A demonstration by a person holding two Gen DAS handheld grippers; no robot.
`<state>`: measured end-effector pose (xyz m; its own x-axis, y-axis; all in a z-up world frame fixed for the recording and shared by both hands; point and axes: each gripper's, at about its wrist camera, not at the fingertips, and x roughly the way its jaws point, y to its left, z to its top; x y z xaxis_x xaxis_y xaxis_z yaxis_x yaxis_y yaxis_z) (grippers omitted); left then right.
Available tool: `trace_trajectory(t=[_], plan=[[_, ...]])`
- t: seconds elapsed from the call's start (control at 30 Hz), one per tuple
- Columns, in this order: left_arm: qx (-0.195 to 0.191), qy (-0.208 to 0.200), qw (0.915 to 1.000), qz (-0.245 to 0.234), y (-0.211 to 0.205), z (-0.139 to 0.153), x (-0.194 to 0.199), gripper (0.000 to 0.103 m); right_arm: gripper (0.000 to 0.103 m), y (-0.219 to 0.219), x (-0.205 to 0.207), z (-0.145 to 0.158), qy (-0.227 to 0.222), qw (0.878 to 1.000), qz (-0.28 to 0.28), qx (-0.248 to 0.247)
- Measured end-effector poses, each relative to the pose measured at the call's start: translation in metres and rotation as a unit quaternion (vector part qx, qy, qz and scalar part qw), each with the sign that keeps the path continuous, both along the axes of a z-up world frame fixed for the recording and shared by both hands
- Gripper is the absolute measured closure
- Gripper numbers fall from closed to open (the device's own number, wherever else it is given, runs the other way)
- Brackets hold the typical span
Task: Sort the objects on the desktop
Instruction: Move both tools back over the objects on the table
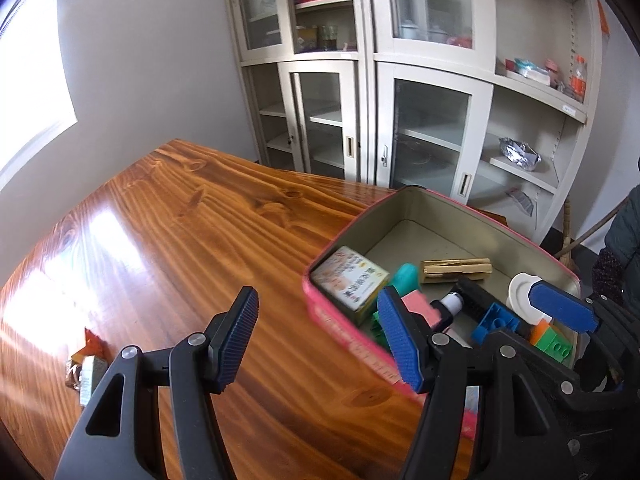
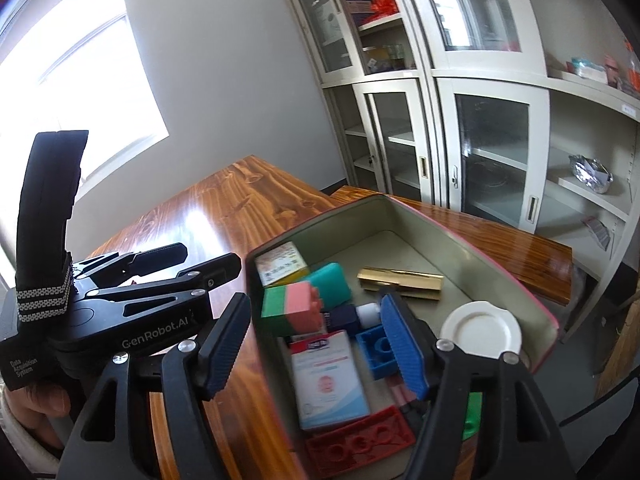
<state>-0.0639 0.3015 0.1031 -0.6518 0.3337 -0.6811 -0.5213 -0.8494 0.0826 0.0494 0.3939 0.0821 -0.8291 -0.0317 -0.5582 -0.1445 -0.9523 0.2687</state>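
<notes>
A pink tin on the wooden table holds the sorted clutter — a gold box, white lid, teal case, toy bricks and small cartons. Both tools, left and right, stand released, grasping nothing. The tin's near end is cut off behind the right tool — wrappers at the table's edge blur beyond reading.

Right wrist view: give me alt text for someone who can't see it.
Open blue-padded tongs hover empty over a pink-rimmed metal tin on a glossy wooden table. The tin holds toy blocks, small cartons, a gold box and a white round lid.
</notes>
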Motion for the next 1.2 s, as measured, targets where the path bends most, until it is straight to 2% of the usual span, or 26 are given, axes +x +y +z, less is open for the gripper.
trace_trajectory(t=[0.47,0.8,1.0,1.2], plan=[[0.029,0.005,0.9969,0.073,-0.102,0.005,-0.009,0.037,0.027,-0.07,-0.01,0.007,-0.001,0.998,0.057,0.026],[0.028,0.005,0.987,0.158,-0.202,-0.004,-0.023,0.037,0.024,-0.138,-0.026,-0.004,-0.019,0.99,0.135,0.045],[0.016,-0.005,0.9821,0.187,-0.231,-0.015,-0.042,0.037,0.024,-0.15,-0.037,-0.015,-0.039,0.988,0.144,0.049],[0.023,0.001,0.9778,0.208,-0.255,-0.012,-0.042,0.037,0.024,-0.164,-0.045,-0.018,-0.053,0.984,0.166,0.038]])
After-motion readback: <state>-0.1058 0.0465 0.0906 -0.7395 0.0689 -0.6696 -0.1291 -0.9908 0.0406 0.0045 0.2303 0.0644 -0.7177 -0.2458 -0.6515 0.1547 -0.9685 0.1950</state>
